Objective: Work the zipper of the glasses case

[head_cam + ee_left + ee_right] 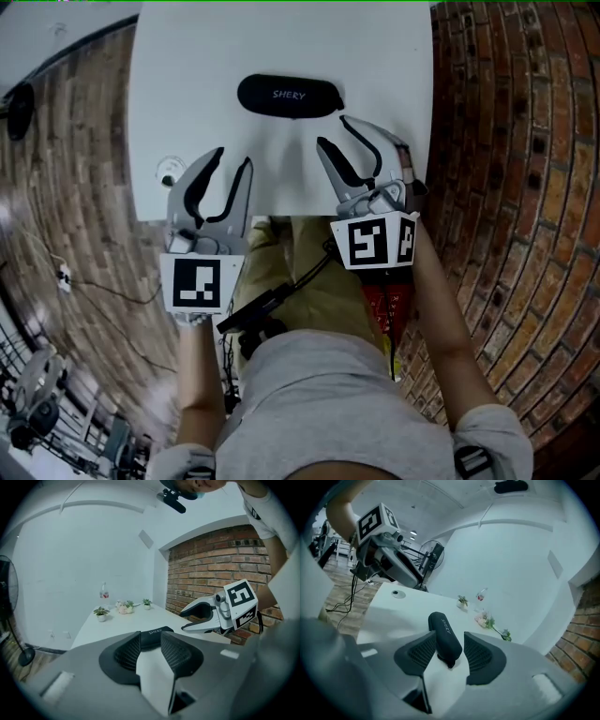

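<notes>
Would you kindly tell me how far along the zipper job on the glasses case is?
Done: nothing visible; the glasses case lies ungripped on the table. In hand: the left gripper and right gripper, both open and empty, hover just short of it. Left: grasping the case and running the zipper.

Bright even light, strong fisheye edges

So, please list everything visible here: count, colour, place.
glasses case: one, black, middle of the table
table: one, white, before the person
potted plants: two, green, table's far end
flowers: one bunch, pink, between the plants
bottle: one, clear, by the plants
fan: one, black, on the floor
brick wall: one, red-brown, table's right
left gripper: one, grey, open, empty, short of the case
right gripper: one, grey, open, empty, near the case's right end
</notes>
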